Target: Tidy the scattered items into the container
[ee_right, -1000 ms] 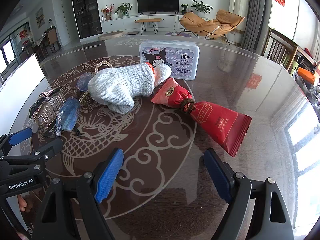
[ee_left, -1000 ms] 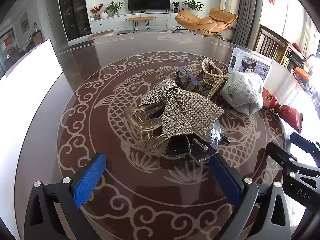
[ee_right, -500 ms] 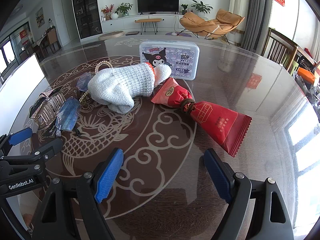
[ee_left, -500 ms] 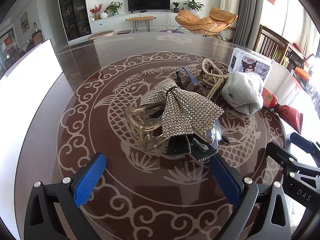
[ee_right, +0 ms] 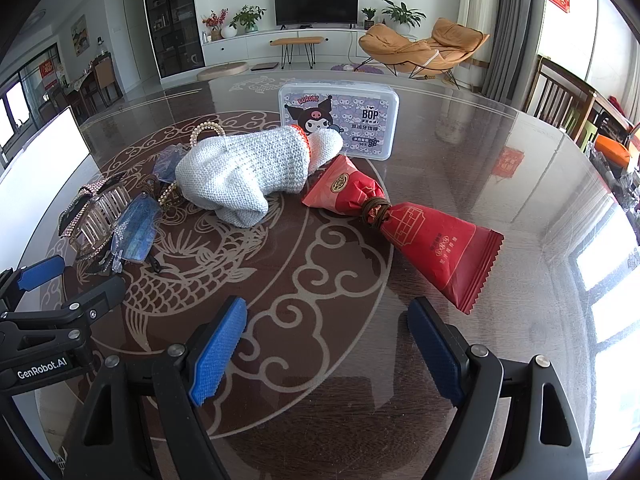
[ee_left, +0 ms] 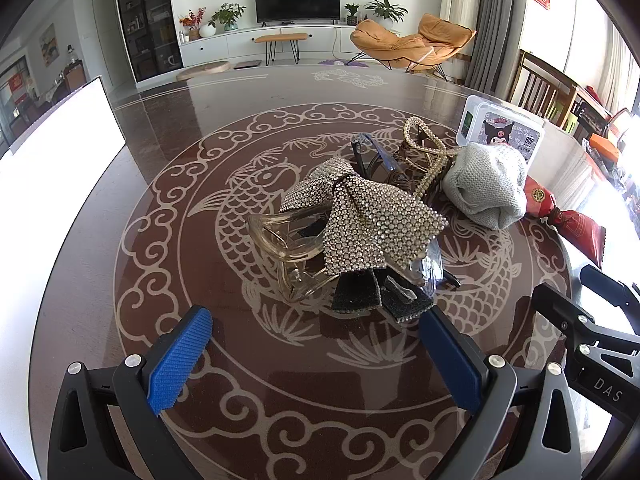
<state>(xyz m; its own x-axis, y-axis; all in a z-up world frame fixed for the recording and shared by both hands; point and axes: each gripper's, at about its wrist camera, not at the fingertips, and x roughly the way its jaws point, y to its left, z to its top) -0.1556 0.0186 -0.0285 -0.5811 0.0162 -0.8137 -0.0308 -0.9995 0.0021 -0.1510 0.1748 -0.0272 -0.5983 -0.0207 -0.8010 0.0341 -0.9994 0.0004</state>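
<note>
Left tool (ee_left: pixel 316 354) and right tool (ee_right: pixel 330 350): fingers spread, empty, above the bench (ee_right: pixel 500 184). Rhinestone bow (ee_left: pixel 360 216) at 12 o'clock of left tool; lidded container (ee_right: pixel 339 120) at 12 o'clock of right tool.

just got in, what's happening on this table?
Nothing is being handled right now. Both handheld grippers, the left gripper and the right gripper, hover open and empty above the round table. The left one faces a pile with a rhinestone bow and a clear hair clip. The right one faces a grey knit glove and a red snack packet. A lidded plastic box sits behind them. Nothing has been tidied away so far.
</note>
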